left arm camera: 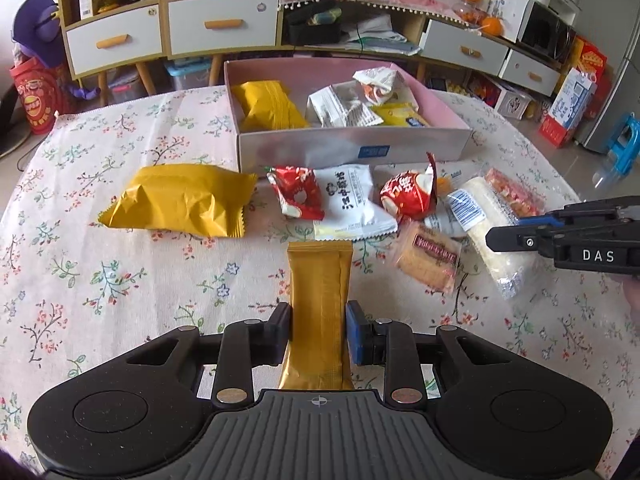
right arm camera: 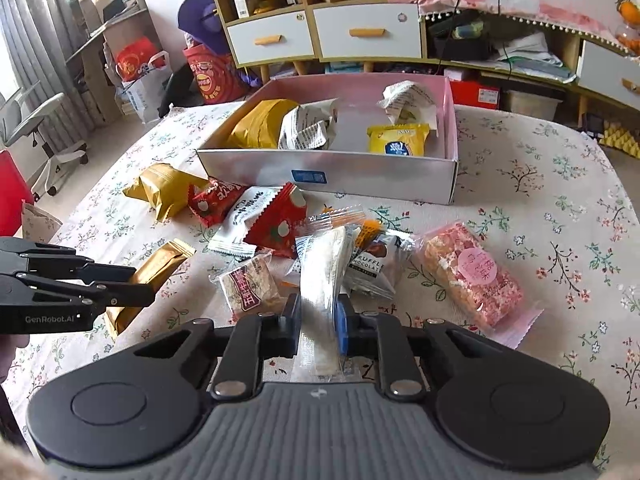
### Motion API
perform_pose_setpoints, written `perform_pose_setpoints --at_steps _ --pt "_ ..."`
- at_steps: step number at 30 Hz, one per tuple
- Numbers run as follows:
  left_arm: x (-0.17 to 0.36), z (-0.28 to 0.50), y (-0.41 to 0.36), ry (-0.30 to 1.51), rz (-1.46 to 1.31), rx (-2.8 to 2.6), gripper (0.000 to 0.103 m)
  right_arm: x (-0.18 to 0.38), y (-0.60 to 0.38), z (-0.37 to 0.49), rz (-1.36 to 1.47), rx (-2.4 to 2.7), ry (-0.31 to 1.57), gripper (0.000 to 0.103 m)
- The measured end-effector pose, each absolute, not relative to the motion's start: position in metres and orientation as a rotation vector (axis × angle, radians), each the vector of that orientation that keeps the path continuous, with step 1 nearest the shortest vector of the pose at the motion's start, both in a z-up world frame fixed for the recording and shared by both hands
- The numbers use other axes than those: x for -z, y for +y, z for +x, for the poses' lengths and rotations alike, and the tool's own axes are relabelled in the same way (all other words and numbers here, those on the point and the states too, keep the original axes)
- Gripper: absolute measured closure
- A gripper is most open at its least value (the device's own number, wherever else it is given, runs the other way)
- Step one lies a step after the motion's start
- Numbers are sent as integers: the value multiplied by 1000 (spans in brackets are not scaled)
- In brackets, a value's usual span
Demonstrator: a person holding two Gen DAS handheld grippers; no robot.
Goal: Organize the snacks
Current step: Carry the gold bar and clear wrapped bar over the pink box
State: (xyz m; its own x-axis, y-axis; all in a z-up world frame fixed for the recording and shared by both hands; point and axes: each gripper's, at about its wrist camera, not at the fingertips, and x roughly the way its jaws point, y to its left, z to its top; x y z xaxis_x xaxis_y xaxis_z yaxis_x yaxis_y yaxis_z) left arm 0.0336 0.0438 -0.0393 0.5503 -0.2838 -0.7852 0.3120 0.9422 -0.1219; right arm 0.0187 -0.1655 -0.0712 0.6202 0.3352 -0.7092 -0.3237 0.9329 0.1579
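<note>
In your left wrist view, your left claw [left arm camera: 319, 334] pinches a long gold foil snack bar [left arm camera: 319, 304] above the floral-clothed desk [left arm camera: 120, 280], with the open pink-lined cardboard box [left arm camera: 352, 148] beyond. In your right wrist view, your right claw [right arm camera: 319, 322] grips a clear-wrapped white pastry bar [right arm camera: 324, 268] beside the pink crumbly rice cake [right arm camera: 472, 276].

A gold bar wrapper [left arm camera: 320, 304] is clamped lengthwise, and a clear white-filled pack [right arm camera: 324, 276] is pinched upright. Other snacks are scattered before the box [left arm camera: 352, 144], in which several packets are held.
</note>
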Motion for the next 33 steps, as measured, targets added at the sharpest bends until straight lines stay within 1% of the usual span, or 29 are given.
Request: perform_pose_setpoints --at_steps 9,15,25,33 --pt "21 42 37 882 -8 353 76 53 -168 20 34 -376 760 88" --pt "4 56 31 836 -59 346 76 36 -170 35 92 -343 712 88" --pt "-13 96 26 805 -187 303 76 27 -173 67 242 -291 671 88" --pt "-6 144 15 777 -177 279 76 31 -190 87 425 -253 632 88"
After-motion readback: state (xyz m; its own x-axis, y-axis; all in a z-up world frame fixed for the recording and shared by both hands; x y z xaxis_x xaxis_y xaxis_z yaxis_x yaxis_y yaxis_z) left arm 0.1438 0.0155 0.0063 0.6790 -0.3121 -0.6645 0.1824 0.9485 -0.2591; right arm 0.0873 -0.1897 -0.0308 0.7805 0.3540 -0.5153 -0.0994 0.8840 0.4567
